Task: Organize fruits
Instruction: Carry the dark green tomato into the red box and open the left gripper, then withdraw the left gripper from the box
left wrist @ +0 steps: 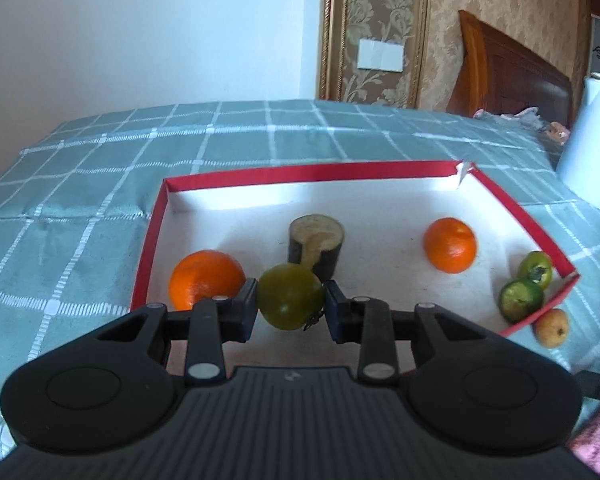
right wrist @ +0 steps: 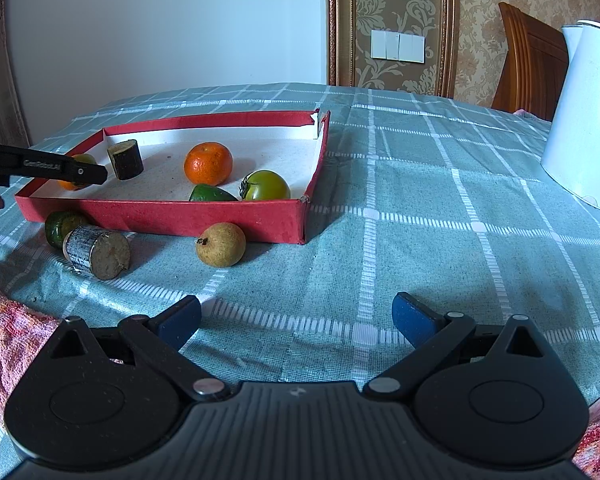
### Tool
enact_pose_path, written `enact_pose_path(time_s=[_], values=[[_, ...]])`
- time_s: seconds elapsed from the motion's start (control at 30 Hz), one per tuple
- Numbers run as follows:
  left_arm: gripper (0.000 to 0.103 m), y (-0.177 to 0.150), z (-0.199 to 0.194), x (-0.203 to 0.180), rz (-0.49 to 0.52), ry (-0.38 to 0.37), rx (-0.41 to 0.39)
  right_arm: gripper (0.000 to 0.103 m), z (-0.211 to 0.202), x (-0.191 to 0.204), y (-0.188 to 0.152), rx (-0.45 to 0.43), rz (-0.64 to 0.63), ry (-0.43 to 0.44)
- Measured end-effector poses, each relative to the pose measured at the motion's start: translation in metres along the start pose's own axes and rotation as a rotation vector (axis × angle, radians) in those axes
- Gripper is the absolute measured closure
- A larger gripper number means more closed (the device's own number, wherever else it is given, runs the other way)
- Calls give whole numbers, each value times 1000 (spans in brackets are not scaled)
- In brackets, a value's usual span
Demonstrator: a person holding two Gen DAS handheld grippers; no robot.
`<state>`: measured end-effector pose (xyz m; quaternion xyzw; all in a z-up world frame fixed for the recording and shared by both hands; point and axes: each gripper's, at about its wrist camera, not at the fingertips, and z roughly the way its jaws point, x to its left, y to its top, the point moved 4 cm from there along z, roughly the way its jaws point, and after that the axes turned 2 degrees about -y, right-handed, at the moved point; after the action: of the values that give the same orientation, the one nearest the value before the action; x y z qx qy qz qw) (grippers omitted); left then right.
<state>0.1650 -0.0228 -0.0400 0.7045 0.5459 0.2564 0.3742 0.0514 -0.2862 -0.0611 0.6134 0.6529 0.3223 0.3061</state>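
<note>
My left gripper [left wrist: 290,298] is shut on a green tomato [left wrist: 290,296], held above the near part of the red box [left wrist: 340,170]. In the box lie two oranges [left wrist: 206,278] [left wrist: 450,244], a dark cut stem piece [left wrist: 316,246], another green tomato [left wrist: 536,268] and a green citrus [left wrist: 520,298]. My right gripper [right wrist: 296,316] is open and empty over the cloth, in front of the box [right wrist: 172,218]. Outside the box lie a brown pear [right wrist: 221,245], a cut stem piece [right wrist: 96,251] and a dark green fruit [right wrist: 60,226]. The left gripper [right wrist: 80,170] also shows in the right wrist view.
The table has a teal checked cloth [right wrist: 420,208]. A white kettle [right wrist: 584,116] stands at the right. A pink towel [right wrist: 8,328] lies at the near left edge. A wooden chair [right wrist: 528,56] stands behind the table.
</note>
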Motion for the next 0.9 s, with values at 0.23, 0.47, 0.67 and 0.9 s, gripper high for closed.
enact_pose_path(time_s=[0.23, 0.47, 0.67, 0.9], values=[[71, -2, 4, 7, -14, 2, 13, 1, 0, 0, 0, 0, 0, 0], [66, -6, -1, 3, 11, 7, 17, 1, 0, 0, 0, 0, 0, 0], [47, -11, -8, 1, 29, 26, 21, 1, 0, 0, 0, 0, 0, 0], [45, -12, -30, 5, -10, 23, -5, 0, 0, 0, 0, 0, 0, -1]])
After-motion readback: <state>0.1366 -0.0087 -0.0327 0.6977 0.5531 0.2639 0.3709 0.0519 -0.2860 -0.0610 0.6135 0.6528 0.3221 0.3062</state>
